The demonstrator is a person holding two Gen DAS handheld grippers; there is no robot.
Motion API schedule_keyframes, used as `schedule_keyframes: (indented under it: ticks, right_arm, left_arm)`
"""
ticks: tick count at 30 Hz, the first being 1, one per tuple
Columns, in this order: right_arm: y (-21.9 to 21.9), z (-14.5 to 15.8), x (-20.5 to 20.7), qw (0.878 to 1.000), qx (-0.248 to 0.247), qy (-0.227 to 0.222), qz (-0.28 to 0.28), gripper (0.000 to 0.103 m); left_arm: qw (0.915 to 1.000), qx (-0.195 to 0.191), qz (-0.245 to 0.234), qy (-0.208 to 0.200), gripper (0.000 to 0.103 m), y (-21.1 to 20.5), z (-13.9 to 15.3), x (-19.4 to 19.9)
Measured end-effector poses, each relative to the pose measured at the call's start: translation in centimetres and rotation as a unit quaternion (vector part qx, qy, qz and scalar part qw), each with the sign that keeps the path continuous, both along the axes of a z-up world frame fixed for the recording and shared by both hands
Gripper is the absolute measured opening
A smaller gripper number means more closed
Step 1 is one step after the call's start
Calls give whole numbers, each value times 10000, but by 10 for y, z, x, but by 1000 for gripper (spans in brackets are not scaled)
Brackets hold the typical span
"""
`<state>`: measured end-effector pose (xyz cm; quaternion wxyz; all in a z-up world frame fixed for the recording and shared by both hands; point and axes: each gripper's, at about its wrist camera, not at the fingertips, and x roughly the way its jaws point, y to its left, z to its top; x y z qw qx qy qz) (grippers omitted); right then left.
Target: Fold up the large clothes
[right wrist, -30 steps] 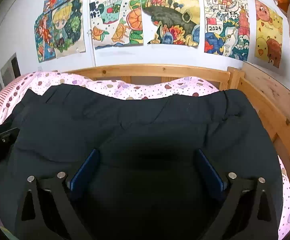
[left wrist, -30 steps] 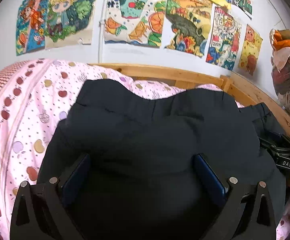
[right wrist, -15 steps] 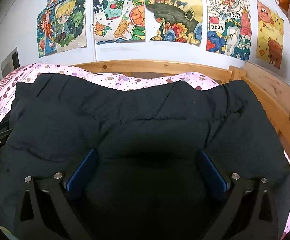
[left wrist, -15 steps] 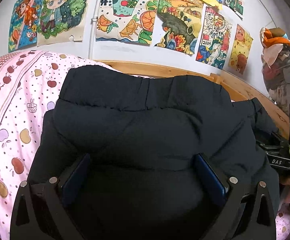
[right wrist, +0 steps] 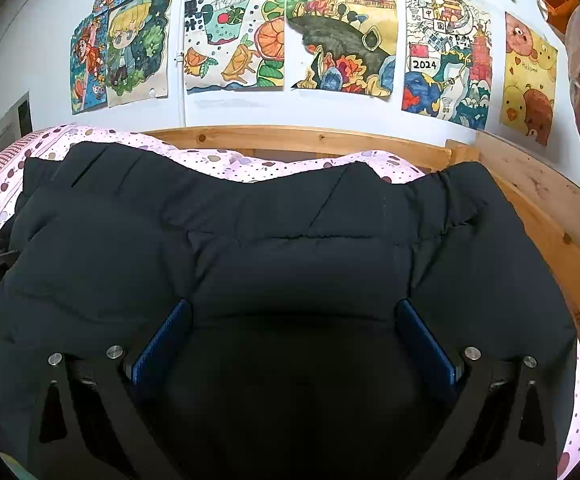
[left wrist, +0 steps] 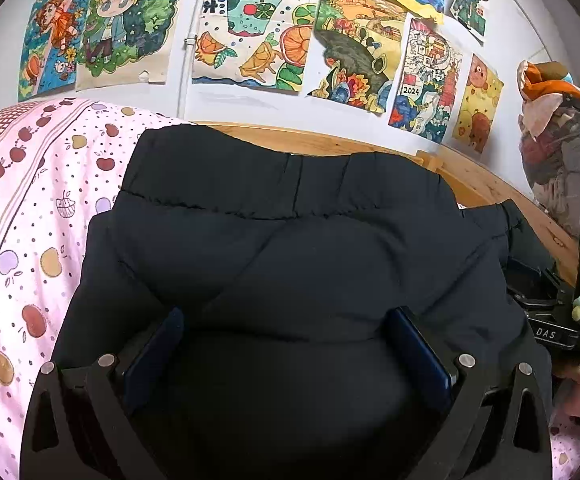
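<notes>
Left wrist view: the left gripper [left wrist: 286, 320] has its blue fingers [left wrist: 418, 344] spread wide, with the black padded jacket [left wrist: 290, 240] bulging between them and blocking most of the pink fruit-print bedding [left wrist: 30, 208]. The right gripper [left wrist: 558, 320] shows at the right edge; whether it grips is unclear here. Drawings [left wrist: 250, 32] hang on the wall above the wooden bed frame [left wrist: 486, 188].

Right wrist view: the right gripper [right wrist: 294, 320] is likewise spread, the jacket [right wrist: 290, 248] filling the gap and lying across the bedding [right wrist: 226, 160], near the frame [right wrist: 550, 216].
</notes>
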<state>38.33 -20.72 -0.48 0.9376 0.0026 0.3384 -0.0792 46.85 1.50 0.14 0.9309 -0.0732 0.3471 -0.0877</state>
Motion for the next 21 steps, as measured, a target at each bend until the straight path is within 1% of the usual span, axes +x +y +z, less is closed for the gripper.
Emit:
schedule_keyframes:
  ticks: [10,21]
  right_arm:
    - [0,-1,-3,10000,-25,-48,5,101]
    - [-1,1,-2,10000,37,53,2,101]
  left_arm:
    - [9999,60,35,-105,103,-1,-2,-4]
    - [9993,352,130,-43,103,-7,1,-3]
